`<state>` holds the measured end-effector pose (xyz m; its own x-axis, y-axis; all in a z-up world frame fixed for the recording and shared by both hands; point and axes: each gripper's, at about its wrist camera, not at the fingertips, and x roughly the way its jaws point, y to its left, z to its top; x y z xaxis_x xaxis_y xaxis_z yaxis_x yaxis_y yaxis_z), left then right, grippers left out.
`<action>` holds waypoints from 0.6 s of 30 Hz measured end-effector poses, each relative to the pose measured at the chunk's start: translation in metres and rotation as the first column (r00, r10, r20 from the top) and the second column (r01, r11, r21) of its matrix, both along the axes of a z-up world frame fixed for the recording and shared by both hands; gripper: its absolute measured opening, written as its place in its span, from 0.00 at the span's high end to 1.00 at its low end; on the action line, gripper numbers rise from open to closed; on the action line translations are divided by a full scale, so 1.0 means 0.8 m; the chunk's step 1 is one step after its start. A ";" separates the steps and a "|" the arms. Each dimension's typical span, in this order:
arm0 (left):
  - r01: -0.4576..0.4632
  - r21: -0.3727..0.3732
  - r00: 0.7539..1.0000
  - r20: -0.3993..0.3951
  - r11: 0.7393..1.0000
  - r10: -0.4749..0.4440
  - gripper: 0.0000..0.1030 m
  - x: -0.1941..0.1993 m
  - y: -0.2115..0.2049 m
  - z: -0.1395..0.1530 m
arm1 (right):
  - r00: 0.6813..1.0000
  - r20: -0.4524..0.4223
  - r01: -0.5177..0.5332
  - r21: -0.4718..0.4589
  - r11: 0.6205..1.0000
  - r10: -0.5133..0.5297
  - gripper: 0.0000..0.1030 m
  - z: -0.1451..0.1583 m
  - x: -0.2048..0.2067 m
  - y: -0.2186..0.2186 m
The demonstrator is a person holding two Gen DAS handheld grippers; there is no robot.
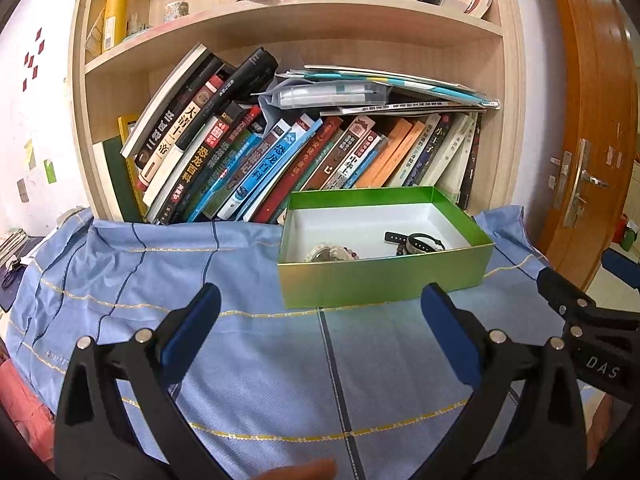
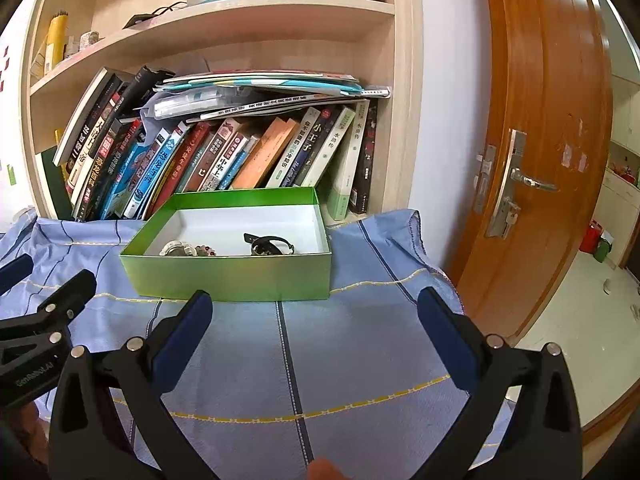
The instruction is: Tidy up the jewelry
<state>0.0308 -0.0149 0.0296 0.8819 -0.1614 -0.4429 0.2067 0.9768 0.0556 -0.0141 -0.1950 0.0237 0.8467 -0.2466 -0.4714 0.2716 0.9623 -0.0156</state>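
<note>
A wooden bookcase (image 1: 288, 32) fills the back of the scene, its lower shelf packed with leaning books (image 1: 248, 160). An orange door (image 2: 540, 120) stands open to the right of it. In front of the bookcase, a blue cloth (image 1: 200, 280) with dark stripes and yellow stitching covers the work surface.

A green box (image 1: 384, 280) with a white interior sits open on the cloth, close against the books. The jewelry lies inside it, toward the near wall: a black strap (image 1: 416, 242) coiled at the right, a pale bracelet (image 2: 176, 249) at the left, and dark red beads (image 2: 205, 251) touching that bracelet. The near wall hides the lower part of each piece.

The left gripper (image 1: 320, 312) hovers over the cloth, short of the box, fingers spread wide and empty. The right gripper (image 2: 314, 312) hangs beside it in the same attitude, also wide and empty.

Handling judgement:
- All pieces appear light and limp; expect them to sag and swing when lifted.
- The beads are probably smooth and may roll or slip from the pads; pinch across the string between beads.
- Take the strap at its free, flat end.
- The bracelet and beads touch, so one may drag the other.
- The box looks like thin card and may slide if nudged.
</note>
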 end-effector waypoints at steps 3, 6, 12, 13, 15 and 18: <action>-0.005 -0.001 1.000 0.003 1.000 0.005 0.04 0.000 0.003 0.001 | 1.000 0.005 -0.001 -0.001 1.000 0.001 0.03 0.001 -0.002 0.001; -0.019 0.003 1.000 0.006 1.000 0.019 0.04 -0.001 0.006 0.002 | 1.000 0.008 -0.001 0.001 1.000 0.001 0.03 0.002 -0.003 0.001; -0.027 0.005 1.000 0.007 1.000 0.027 0.04 -0.002 0.009 0.002 | 1.000 0.010 -0.004 0.000 1.000 0.004 0.03 0.002 -0.003 0.000; -0.026 0.004 1.000 0.008 1.000 0.026 0.04 -0.003 0.008 0.002 | 1.000 0.011 -0.005 0.000 1.000 0.005 0.03 0.002 -0.004 0.000; -0.025 0.003 1.000 0.010 1.000 0.025 0.04 -0.004 0.008 0.003 | 1.000 0.013 -0.003 -0.001 1.000 0.003 0.03 0.003 -0.006 0.001; -0.021 0.003 1.000 0.012 1.000 0.021 0.04 -0.005 0.008 0.003 | 1.000 0.013 -0.001 0.004 1.000 0.001 0.03 0.003 -0.007 0.001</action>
